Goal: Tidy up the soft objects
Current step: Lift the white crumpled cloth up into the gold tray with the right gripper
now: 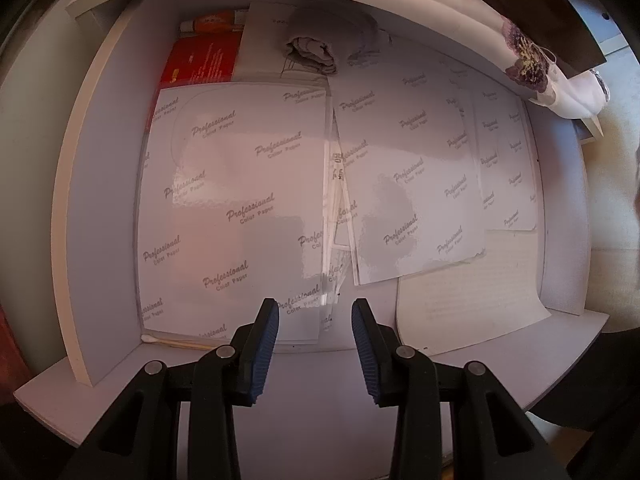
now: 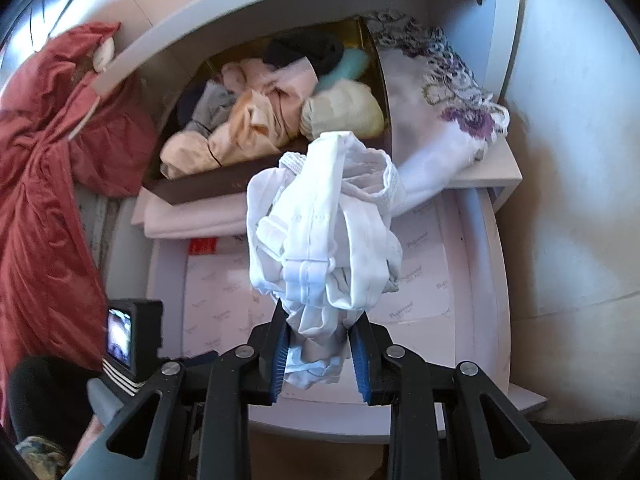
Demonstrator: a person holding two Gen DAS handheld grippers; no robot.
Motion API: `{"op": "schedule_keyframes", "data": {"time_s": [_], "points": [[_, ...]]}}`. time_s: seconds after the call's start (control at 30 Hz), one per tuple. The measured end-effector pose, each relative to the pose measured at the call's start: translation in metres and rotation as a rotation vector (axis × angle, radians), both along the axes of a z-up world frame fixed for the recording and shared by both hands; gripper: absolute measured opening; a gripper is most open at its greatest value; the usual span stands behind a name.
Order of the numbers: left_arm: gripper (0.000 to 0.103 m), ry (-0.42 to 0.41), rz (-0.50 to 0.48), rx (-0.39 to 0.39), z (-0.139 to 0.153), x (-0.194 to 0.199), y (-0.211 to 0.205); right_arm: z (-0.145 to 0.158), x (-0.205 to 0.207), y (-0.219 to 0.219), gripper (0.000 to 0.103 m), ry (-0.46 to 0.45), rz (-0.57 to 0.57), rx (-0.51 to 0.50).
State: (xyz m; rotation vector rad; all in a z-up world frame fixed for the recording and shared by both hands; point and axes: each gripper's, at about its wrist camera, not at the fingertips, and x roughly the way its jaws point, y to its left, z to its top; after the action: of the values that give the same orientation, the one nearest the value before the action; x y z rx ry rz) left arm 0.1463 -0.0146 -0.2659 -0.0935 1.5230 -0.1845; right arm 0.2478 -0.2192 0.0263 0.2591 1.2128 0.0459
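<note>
My right gripper [image 2: 320, 354] is shut on a bunched white garment [image 2: 324, 224], which hangs above the open white drawer [image 2: 490, 264]. Behind it a dark box [image 2: 208, 190] holds several rolled soft items in pink, peach, grey, black, teal and cream. My left gripper [image 1: 315, 344] points straight down into the drawer [image 1: 104, 168] and stands open with nothing between its blue pads. Sheets of white printed paper [image 1: 240, 200] line the drawer floor. A small crumpled grey cloth [image 1: 312, 52] lies at the drawer's far end.
A red packet [image 1: 200, 60] and a glue stick [image 1: 208, 24] lie in the drawer's far left corner, a cotton swab [image 1: 176, 342] at its near edge. A floral white cloth [image 2: 460, 120] drapes over the shelf at right. Red fabric [image 2: 44, 168] piles at left. A small camera screen [image 2: 120, 338] shows lower left.
</note>
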Motion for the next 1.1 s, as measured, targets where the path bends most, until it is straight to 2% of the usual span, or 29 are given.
{"op": "schedule_keyframes", "data": {"time_s": [0.3, 0.53, 0.77, 1.0, 1.1], "points": [[0.038, 0.002, 0.001, -0.021, -0.005, 0.0, 0.003, 0.044, 0.035, 0.016, 0.029, -0.086, 0.046, 0.042], [0.038, 0.015, 0.023, -0.049, -0.01, 0.002, 0.008, 0.049, 0.097, 0.063, 0.03, -0.11, 0.089, 0.054], [0.038, 0.023, 0.055, -0.087, -0.015, 0.004, 0.013, 0.018, 0.163, 0.093, 0.031, -0.039, 0.106, -0.031], [0.038, 0.034, 0.054, -0.098, -0.02, 0.005, 0.011, -0.023, 0.201, 0.109, 0.031, -0.018, 0.075, -0.069], [0.038, 0.037, 0.048, -0.098, -0.02, 0.006, 0.01, -0.032, 0.208, 0.111, 0.042, -0.029, 0.059, -0.055]]}}
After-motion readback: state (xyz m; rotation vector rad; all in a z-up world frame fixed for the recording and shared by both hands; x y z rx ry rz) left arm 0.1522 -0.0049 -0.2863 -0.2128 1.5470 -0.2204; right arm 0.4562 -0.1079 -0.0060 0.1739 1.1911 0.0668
